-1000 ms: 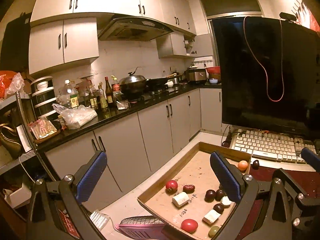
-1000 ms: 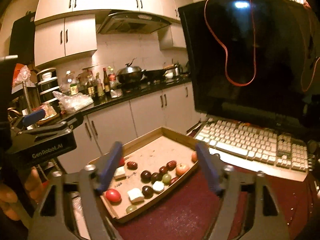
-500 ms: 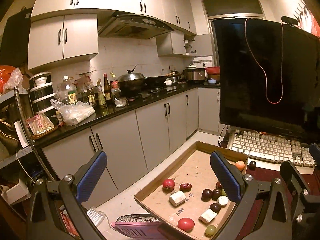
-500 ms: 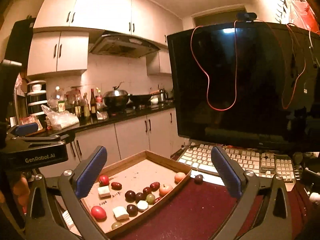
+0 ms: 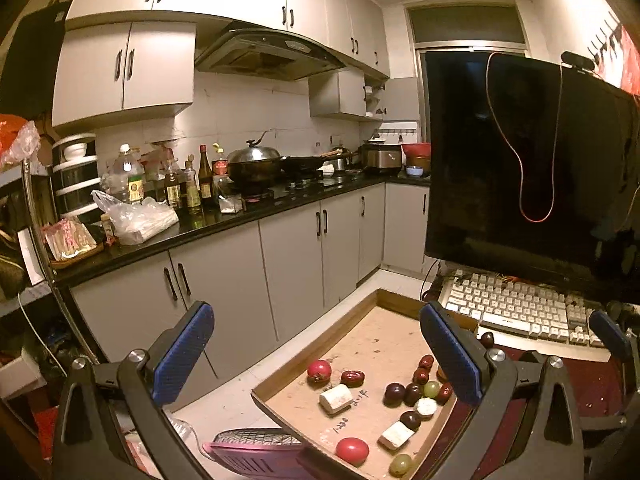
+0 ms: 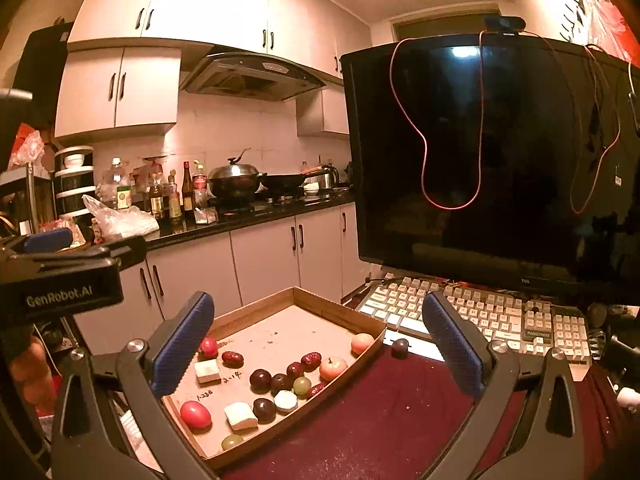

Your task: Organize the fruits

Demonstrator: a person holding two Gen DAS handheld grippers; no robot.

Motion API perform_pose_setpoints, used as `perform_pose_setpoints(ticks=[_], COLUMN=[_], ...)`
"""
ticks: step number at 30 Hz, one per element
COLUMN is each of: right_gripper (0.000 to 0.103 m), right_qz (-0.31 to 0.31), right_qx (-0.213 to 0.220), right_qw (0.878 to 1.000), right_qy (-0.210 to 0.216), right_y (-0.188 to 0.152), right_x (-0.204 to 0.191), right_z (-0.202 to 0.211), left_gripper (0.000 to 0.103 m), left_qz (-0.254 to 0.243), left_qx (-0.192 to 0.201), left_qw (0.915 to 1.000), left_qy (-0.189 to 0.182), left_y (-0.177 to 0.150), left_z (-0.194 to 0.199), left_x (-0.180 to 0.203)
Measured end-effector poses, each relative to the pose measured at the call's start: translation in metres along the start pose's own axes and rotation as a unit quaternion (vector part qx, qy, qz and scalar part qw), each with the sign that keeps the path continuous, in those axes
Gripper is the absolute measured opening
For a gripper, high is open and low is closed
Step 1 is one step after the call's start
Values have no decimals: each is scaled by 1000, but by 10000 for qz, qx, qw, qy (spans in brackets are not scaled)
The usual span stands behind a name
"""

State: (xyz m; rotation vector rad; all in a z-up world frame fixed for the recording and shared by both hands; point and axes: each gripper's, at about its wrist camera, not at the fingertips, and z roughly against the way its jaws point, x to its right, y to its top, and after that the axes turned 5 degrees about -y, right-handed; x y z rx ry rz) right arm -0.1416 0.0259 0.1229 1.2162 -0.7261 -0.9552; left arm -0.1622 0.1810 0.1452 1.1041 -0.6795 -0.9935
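Both grippers level, left gripper and right gripper jaws wide, empty, above fruit tray.

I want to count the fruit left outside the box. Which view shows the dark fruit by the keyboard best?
The right wrist view: the dark fruit lies in the open on the maroon cloth, between the cardboard tray and keyboard. In the left wrist view the same fruit only peeks out beside the left gripper's finger.

Dark red tabletop, cardboard tray, keyboard, loose dark fruit
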Motion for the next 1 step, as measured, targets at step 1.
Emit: perform_pose_setpoints(ticks=[1], right_gripper=[103], right_qz=[11], right_qx=[-20], right_qw=[10000], right_qy=[-11], right_y=[-1], right_x=[0], right_z=[-1], left_gripper=[103], left_qz=[15], left_qx=[-14], left_qw=[10000], left_qy=[-8], left_y=[0], left_z=[-1], left_x=[1])
